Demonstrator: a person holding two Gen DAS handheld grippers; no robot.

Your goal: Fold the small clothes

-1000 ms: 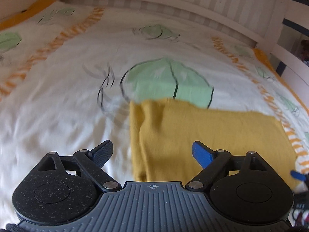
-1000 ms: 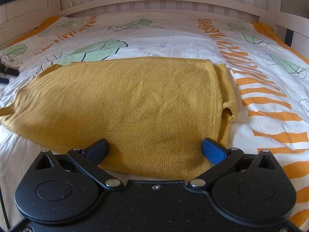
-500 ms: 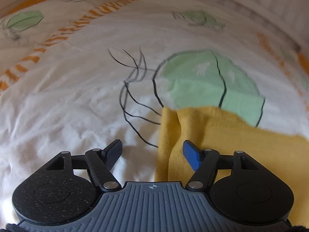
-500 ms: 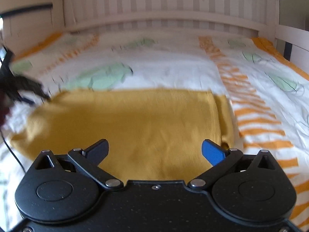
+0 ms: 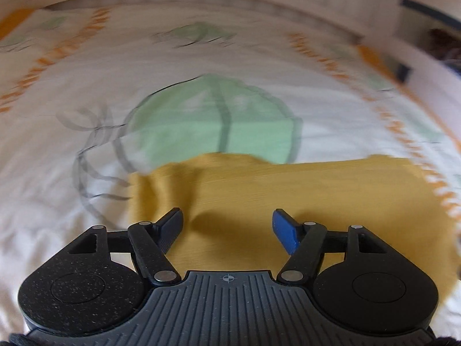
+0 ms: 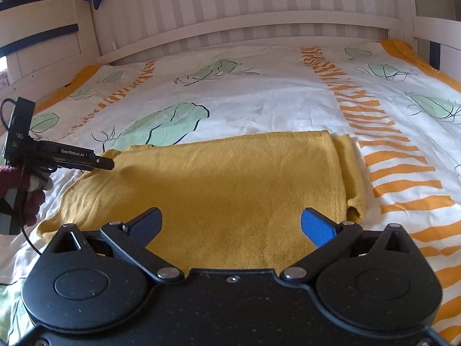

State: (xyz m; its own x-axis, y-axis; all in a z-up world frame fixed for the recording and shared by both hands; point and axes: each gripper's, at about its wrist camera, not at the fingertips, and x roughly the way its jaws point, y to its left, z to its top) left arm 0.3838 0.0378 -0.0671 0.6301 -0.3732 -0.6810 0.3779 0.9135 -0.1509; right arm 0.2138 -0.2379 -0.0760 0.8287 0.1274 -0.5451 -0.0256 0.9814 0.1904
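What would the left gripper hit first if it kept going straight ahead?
Probably the mustard-yellow knitted garment, which lies right ahead of the open left gripper. The view is blurred, so depth is uncertain.

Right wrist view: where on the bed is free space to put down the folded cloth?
Bare duvet lies between the yellow garment and the headboard rail, and right of the garment over the orange stripes. The left is crowded: the left gripper reaches the garment's corner there.
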